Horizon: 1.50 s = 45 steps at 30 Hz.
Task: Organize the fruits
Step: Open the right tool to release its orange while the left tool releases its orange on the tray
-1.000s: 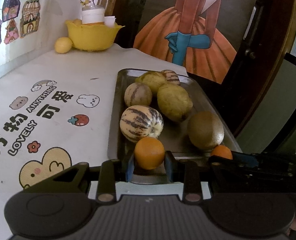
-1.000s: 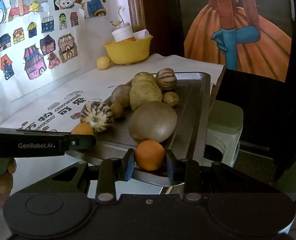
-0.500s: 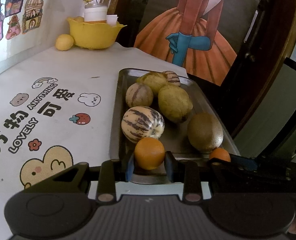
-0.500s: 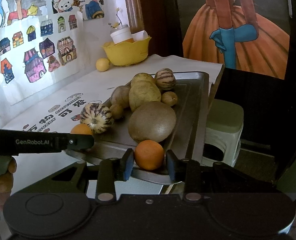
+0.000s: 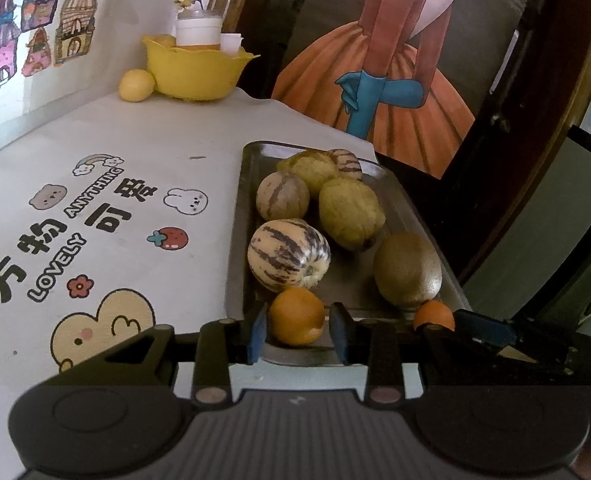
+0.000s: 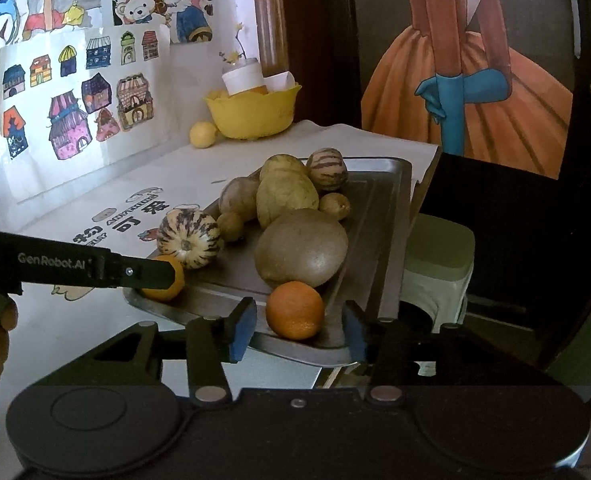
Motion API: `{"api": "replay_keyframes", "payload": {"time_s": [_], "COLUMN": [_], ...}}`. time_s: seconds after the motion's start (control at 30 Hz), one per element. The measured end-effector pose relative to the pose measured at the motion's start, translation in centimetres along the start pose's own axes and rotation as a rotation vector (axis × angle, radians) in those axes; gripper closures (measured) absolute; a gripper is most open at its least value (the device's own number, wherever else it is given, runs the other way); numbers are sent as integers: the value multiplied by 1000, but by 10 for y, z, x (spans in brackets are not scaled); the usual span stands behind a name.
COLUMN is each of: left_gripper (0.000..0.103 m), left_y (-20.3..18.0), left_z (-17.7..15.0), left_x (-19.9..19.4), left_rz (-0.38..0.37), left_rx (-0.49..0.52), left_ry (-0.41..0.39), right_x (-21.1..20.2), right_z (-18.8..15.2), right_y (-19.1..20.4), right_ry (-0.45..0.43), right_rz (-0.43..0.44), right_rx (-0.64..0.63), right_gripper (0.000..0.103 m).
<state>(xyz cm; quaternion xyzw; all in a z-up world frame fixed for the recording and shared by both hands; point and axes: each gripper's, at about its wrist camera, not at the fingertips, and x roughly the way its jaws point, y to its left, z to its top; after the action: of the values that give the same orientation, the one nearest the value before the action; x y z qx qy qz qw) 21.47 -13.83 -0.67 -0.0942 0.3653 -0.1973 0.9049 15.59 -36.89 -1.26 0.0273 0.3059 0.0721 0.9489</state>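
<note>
Crowding the metal tray (image 5: 411, 216) are two striped melons, several lumpy yellow-green fruits and a large brown kiwi-like fruit (image 6: 301, 248), which sits just behind the right orange (image 6: 294, 310) and blocks the way deeper into the tray. The right gripper (image 6: 297, 326) has just been opening; its blue pads stand clear on both sides of that orange, which rests on the tray's near corner. The left gripper (image 5: 297, 330) has opened only slightly, and the left orange (image 5: 296, 316) sits on the tray's near edge between its pads with thin gaps showing, so it looks released. A striped melon (image 5: 288, 254) lies right behind this orange, touching or nearly touching it.

The tray lies at the desk's (image 5: 143, 132) right edge, with a pale green stool (image 6: 439, 256) beyond that edge. Far back stand a yellow bowl (image 5: 195, 70) holding a white cup, and a lemon (image 5: 136, 85) beside it. The desk cover reads "LOVELY ANYTHING" with Chinese characters and cartoon stickers. In the right wrist view, the left gripper's side reads "GenRobot.AI". House drawings hang on the wall.
</note>
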Motion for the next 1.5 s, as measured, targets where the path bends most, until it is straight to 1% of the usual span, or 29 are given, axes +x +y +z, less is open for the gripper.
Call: {"api": "replay_keyframes", "payload": {"time_s": [0.1, 0.17, 0.33, 0.37, 0.5, 0.6, 0.7, 0.77, 0.9, 0.97, 1.03, 1.1, 1.17, 1.5], "left_gripper": [61, 54, 53, 51, 47, 41, 34, 27, 18, 8, 1, 1, 1, 1], "left_y": [0, 0, 2, 3, 7, 9, 12, 14, 18, 19, 20, 22, 23, 28], "left_z": [0, 0, 0, 0, 0, 1, 2, 2, 2, 3, 2, 2, 3, 0], "left_x": [-2, -4, -6, -6, -10, -15, -21, -26, -35, -38, -42, -46, -48, -52], "left_rz": [-1, 3, 8, 10, 13, 15, 20, 27, 43, 49, 56, 60, 67, 95], "left_rx": [-2, -3, -14, -18, -41, -53, -65, -74, -85, -91, -105, -113, -117, -131], "left_ry": [-7, -11, -12, -13, -20, -32, -50, -64, -89, -97, -116, -131, -132, -134], "right_x": [-1, -1, -2, -3, -4, -5, -7, -9, -11, -12, -14, -16, -18, -23], "right_z": [0, -1, -3, -3, -5, -6, -7, -7, -8, -9, -10, -10, -10, -9], "right_y": [1, 4, 6, 6, 6, 8, 10, 11, 15, 16, 16, 16, 16, 19], "right_ry": [-4, -8, -18, -20, -33, -40, -53, -58, -63, -67, -71, -83, -93, -129], "right_rz": [-1, -4, -13, -13, -4, -6, -12, -12, -9, -9, -8, -13, -16, -24], "right_rx": [-5, -15, -23, -23, -11, -7, 3, 6, 7, 11, 20, 33, 46, 76], "right_gripper": [47, 44, 42, 42, 38, 34, 29, 25, 19, 16, 16, 14, 11, 1]}}
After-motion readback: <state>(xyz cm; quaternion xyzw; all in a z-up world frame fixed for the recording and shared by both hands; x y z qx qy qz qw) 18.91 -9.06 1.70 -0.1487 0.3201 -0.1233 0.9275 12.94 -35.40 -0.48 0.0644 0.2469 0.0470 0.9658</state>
